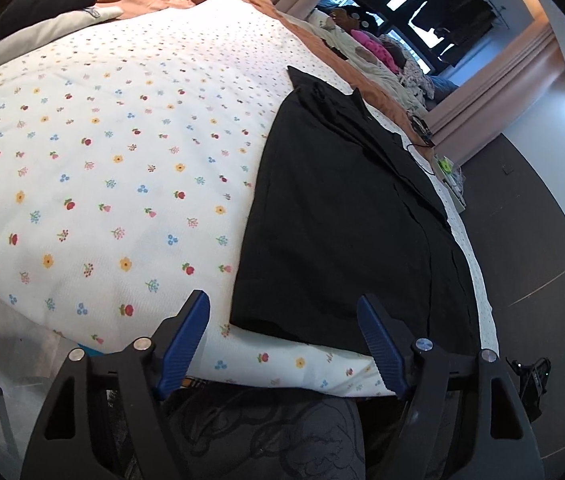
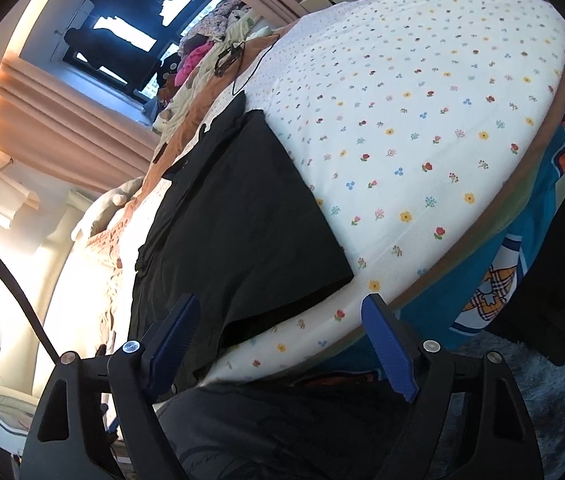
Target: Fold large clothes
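Thing to fold: a big black cloth garment [image 1: 342, 220], maybe a shirt with a collar at its far end.
Where it is: it lies flat on the white bed cover with little flowers [image 1: 102, 160], close to the near edge of the bed and beside one long side.
Which way it points: its long side runs away from the person, from the near hem up to the collar end. The hem is the part nearest both grippers.
What is done: it already looks like a long neat strip, so I think the sides are folded in. One layer lies on top of another.
What is left: I think it needs folding across, hem up toward the collar.
Left gripper [image 1: 282, 312]: its blue fingers stand apart over the near hem corner, with nothing pinched.
Right gripper [image 2: 278, 316]: its blue fingers also stand apart above the hem, holding nothing.
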Motion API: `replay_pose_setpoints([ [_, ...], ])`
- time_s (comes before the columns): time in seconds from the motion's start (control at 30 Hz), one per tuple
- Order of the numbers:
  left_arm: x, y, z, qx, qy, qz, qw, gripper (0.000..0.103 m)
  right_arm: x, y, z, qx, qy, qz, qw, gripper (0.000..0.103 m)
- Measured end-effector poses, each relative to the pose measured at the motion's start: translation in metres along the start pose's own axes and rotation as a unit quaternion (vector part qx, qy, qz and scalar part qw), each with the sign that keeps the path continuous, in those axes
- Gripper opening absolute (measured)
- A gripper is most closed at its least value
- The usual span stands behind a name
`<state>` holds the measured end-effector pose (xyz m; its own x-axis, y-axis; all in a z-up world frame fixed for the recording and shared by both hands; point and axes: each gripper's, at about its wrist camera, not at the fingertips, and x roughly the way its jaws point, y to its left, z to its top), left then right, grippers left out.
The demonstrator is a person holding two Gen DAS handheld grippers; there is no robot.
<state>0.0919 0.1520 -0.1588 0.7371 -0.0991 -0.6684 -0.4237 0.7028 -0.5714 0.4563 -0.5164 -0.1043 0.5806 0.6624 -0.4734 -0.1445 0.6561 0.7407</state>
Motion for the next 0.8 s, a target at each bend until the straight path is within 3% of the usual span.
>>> replay_pose_setpoints([
  [0.37, 0.028, 0.011, 0.007, -0.041, 0.011, -0.04, 0.9983, 0.076, 0.04, -0.016, 0.004, 0.032, 0.012, 0.013, 0.999, 0.082],
  [0.57, 0.032, 0.018, 0.005, -0.092, 0.015, -0.099, 0.9907, 0.075, 0.051, -0.029, -0.001, 0.061, 0.002, 0.051, 0.997, 0.082],
  [0.7, 0.034, 0.019, 0.002, -0.112, 0.007, -0.139, 0.9839, 0.075, 0.044, -0.035, 0.0, 0.075, -0.024, 0.102, 0.992, 0.08],
  [0.8, 0.038, 0.017, 0.002, -0.115, -0.005, -0.145, 0.9826, 0.075, 0.043, -0.04, 0.003, 0.079, -0.033, 0.11, 0.99, 0.08],
])
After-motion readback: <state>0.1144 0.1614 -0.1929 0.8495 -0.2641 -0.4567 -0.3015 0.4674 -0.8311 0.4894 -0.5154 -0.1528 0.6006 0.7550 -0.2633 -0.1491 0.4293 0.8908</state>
